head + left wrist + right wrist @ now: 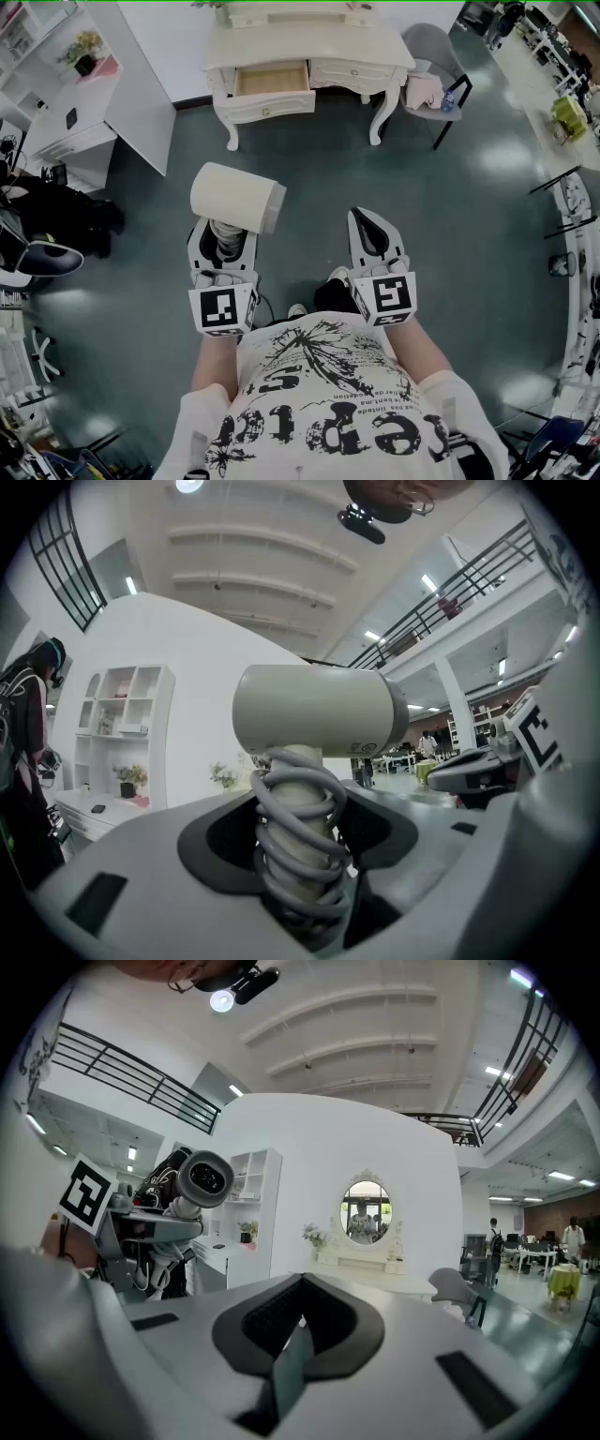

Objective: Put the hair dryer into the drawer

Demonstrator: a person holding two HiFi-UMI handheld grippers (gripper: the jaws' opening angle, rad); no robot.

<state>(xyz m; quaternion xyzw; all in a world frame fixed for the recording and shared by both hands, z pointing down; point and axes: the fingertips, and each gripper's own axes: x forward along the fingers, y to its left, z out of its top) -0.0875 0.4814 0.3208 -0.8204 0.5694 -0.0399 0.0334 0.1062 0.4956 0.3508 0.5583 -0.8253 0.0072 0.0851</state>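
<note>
Ornate lettering on the T-shirt, nothing legible

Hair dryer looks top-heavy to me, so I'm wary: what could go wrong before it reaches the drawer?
The left gripper clamps the hair dryer over its coiled cord, so it may slip or twist. Its bulky body juts sideways past the gripper and could knock the front of the open drawer going in.
</note>
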